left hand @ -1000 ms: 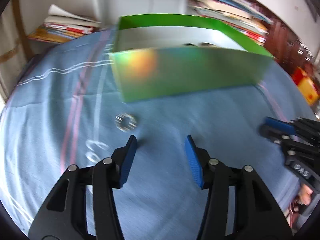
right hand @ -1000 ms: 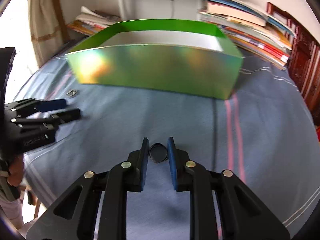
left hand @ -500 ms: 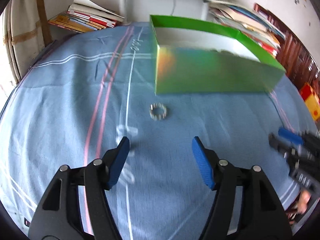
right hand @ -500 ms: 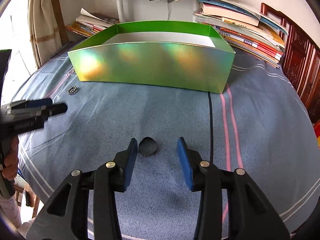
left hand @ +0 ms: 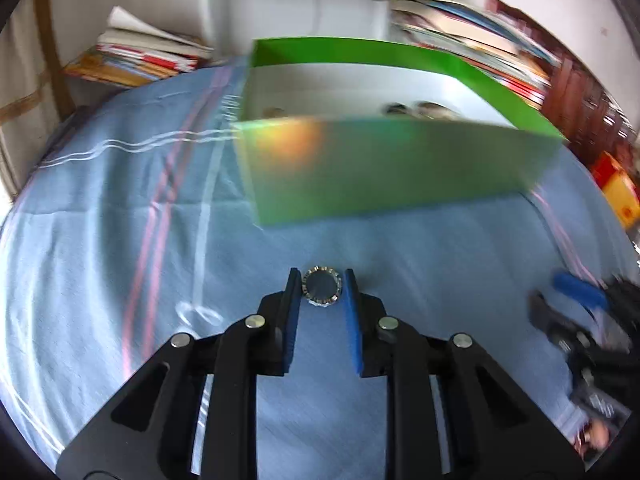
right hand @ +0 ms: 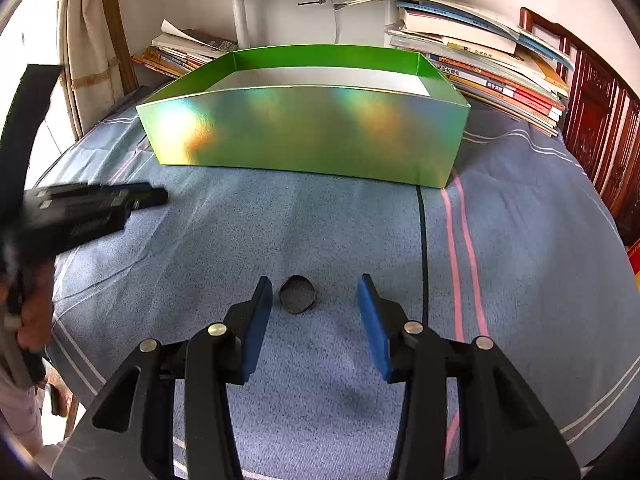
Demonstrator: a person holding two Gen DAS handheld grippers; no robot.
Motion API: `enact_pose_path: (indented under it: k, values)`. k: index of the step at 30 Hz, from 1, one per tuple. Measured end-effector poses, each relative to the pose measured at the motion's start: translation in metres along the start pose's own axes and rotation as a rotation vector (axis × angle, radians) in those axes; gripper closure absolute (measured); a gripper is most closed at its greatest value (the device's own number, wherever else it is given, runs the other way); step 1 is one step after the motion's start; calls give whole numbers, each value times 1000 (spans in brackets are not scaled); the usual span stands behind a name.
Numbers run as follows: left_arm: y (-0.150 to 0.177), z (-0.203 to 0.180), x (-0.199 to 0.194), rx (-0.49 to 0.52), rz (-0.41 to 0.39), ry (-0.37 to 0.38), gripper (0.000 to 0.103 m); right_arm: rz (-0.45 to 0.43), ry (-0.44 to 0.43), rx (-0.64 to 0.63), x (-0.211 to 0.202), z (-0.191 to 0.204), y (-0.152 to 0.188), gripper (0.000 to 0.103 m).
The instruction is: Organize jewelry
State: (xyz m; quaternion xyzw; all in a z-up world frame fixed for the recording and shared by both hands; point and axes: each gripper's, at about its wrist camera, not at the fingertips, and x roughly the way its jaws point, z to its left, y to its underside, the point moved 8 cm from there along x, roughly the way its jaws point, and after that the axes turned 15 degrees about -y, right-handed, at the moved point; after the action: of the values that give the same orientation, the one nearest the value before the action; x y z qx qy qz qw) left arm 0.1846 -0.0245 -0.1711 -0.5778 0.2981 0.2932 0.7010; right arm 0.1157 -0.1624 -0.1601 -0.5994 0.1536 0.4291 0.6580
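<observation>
Left gripper point(left hand: 320, 288) closing on silver ring point(left hand: 320, 292) on the blue cloth — off-centre pinch could flick it away. Right gripper point(right hand: 316, 298) half-open, holding nothing — dark ring point(right hand: 297, 294) sits nearer its left finger.

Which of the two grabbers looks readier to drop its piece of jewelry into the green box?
Probably the left gripper: its jaws are closing around the silver beaded ring. The right gripper stands open, the dark ring lying loose on the blue cloth. The green box sits just ahead.
</observation>
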Motion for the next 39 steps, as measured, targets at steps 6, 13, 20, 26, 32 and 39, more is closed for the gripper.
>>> enact_pose_path:
  k: [6,13,20,26,32,39]
  values:
    - [25,-9,-23,15,-5,65,77,4,-5,5,-2,2,3,52]
    - [35,6,-30,-3,-25,-30,57,-2,12,-13,-3,5,5,51]
    - [33,-11,-29,2,-30,-125,58,-16,12,-5,-1,4,1,51]
    - [31,-24,-31,12,-43,-160,58,-17,15,-39,2,9,-2,79]
    - [28,-22,-27,-11,-43,-167,49,-21,9,-32,2,9,-2,82]
    - [27,-23,-25,-37,-40,-165,44,-25,23,-23,1,8,-1,79]
